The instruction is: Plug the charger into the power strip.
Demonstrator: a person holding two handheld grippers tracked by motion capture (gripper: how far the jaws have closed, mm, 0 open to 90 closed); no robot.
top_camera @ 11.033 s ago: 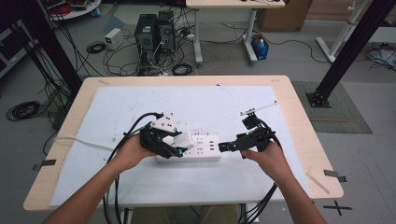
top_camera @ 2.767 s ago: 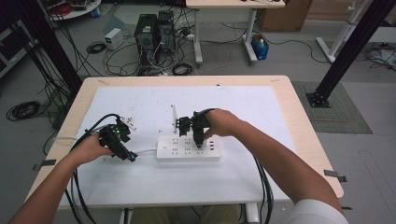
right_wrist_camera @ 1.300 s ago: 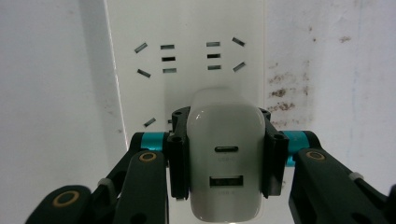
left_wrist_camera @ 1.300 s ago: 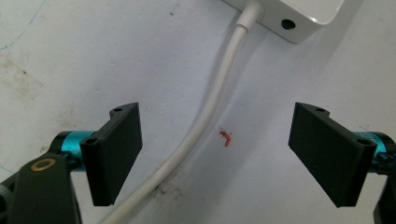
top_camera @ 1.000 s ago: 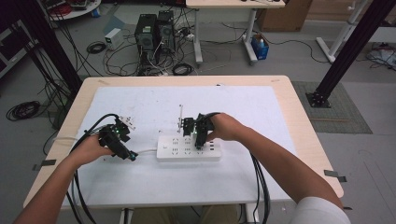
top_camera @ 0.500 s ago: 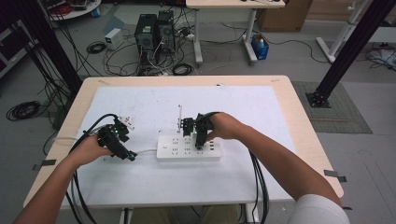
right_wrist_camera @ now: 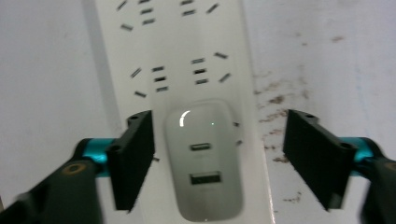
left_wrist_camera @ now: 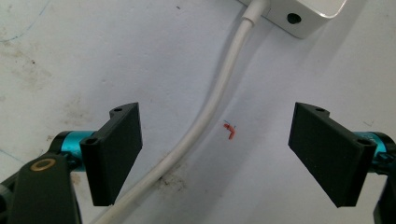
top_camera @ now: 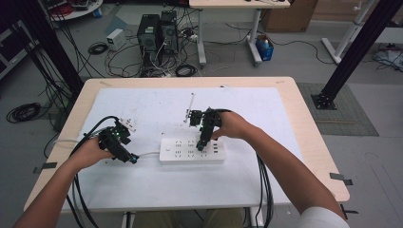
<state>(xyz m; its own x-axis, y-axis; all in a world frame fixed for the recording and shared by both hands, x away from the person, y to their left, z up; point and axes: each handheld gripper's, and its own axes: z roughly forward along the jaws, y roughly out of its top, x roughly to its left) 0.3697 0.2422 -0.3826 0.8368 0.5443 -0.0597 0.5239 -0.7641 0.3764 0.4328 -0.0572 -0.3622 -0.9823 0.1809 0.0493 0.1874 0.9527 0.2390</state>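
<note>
The white charger (right_wrist_camera: 204,158) is now seated in the power strip (top_camera: 192,150) at table centre, w/ the right gripper (right_wrist_camera: 219,158) spread wide astride it — apparently released since 1 s ago, plug-in judged done — while the left gripper (left_wrist_camera: 219,154) is held open over the cord (left_wrist_camera: 219,93) at 9 o'clock.

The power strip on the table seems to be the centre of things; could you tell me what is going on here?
A person works at the table with a gripper in each hand. The right gripper is over the white power strip, its jaws open on either side of a white USB charger that sits on the strip. The left gripper is off to the strip's left, jaws open above the strip's white cable, gripping nothing.
</note>
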